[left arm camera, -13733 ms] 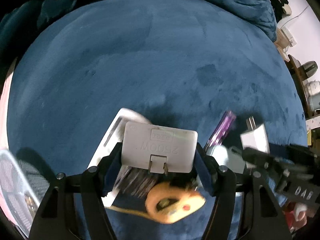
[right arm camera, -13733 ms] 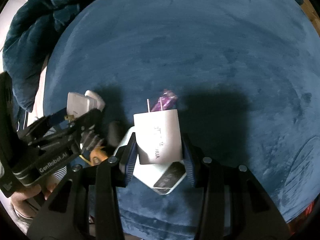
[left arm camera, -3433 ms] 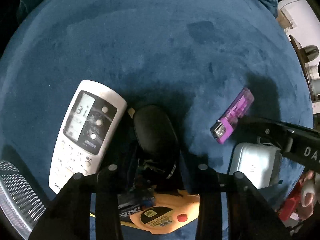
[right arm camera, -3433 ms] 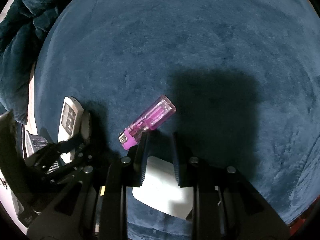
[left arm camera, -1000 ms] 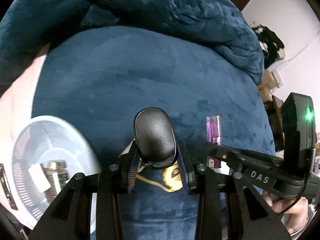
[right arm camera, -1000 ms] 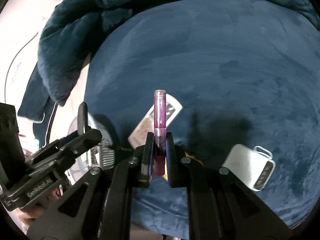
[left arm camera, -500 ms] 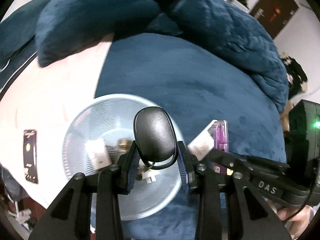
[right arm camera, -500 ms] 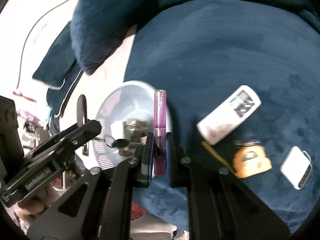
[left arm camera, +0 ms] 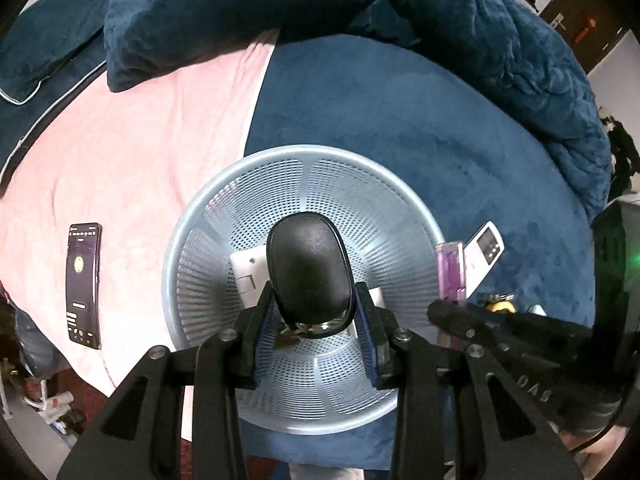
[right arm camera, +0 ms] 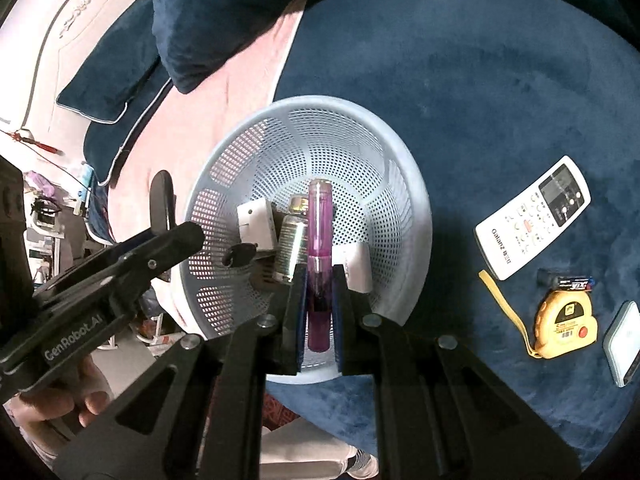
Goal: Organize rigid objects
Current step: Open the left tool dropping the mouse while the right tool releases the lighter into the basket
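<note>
- The left gripper has its fingers pinching a black key fob, which hangs right over the middle of the basket below.
- The right gripper pinches a purple lighter, long axis running out along the fingers, over the basket's near half.

The left gripper is clamped on a black oval key fob, held over a pale blue perforated basket that sits on a dark blue blanket. White plugs lie inside the basket. At right, the right gripper grips a purple lighter near a white remote. A phone lies on the pink sheet.
</note>
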